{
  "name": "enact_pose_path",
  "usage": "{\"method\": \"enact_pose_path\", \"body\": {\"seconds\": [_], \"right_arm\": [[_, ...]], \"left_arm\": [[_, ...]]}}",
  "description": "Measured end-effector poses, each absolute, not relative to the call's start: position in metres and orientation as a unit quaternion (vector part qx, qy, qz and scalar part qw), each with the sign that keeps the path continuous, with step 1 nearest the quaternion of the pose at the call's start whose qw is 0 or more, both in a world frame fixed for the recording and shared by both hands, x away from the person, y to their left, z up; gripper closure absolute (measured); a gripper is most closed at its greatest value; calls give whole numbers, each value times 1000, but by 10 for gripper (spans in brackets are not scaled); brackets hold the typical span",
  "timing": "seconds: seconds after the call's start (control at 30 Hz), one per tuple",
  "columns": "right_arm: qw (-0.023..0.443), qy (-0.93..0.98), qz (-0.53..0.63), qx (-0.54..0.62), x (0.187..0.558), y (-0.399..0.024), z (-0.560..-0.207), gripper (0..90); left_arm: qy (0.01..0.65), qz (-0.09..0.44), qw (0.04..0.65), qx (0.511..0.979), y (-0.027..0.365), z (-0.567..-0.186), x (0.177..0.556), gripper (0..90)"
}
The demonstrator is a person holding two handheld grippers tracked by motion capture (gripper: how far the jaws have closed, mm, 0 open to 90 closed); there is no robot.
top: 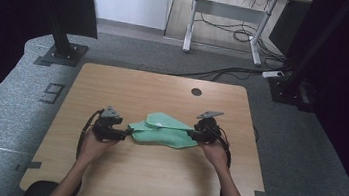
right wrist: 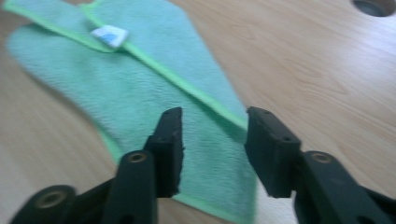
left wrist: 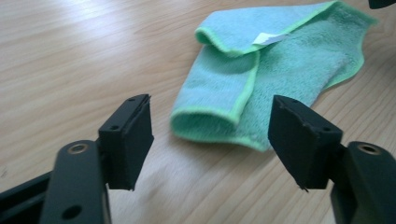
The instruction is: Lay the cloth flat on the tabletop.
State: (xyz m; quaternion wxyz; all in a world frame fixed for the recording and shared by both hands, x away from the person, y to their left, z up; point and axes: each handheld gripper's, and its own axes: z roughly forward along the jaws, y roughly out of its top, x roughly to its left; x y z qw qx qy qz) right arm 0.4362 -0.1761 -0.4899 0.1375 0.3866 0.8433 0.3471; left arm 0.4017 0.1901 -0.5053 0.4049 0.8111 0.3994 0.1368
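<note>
1. A green cloth [top: 166, 131] lies in the middle of a wooden table [top: 153, 176], folded over and a bit crumpled
2. A small white tag [left wrist: 270, 38] sits on the cloth near a folded edge
3. The left gripper [top: 127, 132] is at the left end of the cloth. Its jaws stand wide apart and grip nothing. In the left gripper view [left wrist: 212, 140] the near corner of the cloth lies just past the jaws
4. The right gripper [top: 192, 134] is at the right end of the cloth. In the right gripper view [right wrist: 214, 149] its jaws are apart, with the cloth under the gap, not pinched
5. A round dark hole [top: 196, 91] is in the table, far from the cloth
</note>
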Motion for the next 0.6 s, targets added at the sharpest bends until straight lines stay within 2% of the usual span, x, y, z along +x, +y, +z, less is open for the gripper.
{"method": "enact_pose_path", "body": {"seconds": [0.23, 0.37, 0.6], "right_arm": [[100, 863, 348, 353, 424, -154, -503, 684], [80, 868, 352, 341, 417, -143, -515, 738], [74, 872, 336, 348, 414, -140, -535, 806]], "left_arm": [[369, 128, 394, 832, 172, -505, 412, 366], [373, 121, 371, 842, 168, -516, 420, 435], [386, 121, 336, 851, 167, -534, 429, 737]]}}
